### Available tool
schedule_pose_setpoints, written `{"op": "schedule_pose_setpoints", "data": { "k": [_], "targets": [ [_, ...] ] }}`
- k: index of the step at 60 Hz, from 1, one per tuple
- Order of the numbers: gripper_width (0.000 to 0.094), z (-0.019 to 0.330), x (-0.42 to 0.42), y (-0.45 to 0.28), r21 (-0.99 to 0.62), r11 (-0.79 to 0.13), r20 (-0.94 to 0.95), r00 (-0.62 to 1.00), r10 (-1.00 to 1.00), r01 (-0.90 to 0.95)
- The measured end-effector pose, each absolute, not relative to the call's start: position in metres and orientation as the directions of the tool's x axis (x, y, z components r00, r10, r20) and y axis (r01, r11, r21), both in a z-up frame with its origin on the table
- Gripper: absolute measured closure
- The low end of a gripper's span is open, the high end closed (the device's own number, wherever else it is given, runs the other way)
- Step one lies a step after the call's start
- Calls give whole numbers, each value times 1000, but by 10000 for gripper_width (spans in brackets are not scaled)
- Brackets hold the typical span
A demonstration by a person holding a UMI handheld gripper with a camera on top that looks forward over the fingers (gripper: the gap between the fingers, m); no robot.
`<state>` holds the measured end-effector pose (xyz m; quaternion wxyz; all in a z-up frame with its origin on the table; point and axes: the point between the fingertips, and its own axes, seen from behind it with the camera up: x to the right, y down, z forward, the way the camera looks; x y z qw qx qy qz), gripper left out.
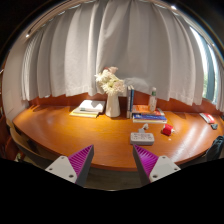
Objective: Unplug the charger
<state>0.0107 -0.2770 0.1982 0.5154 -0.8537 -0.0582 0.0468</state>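
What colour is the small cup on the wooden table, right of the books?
Red: the small cup shows best in the gripper view, beyond the open gripper.

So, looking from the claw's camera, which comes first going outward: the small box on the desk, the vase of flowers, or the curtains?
1. Small box, on the desk just ahead of the open claw.
2. Vase of flowers, farther back on the desk, left of the box.
3. Curtains, behind everything.
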Motion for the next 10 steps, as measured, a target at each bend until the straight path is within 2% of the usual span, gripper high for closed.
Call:
{"op": "schedule_pose_setpoints", "data": {
  "k": [10],
  "targets": [
    [159, 195, 3, -283, -886, -462, -28, 987, 159, 49]
  ]
}}
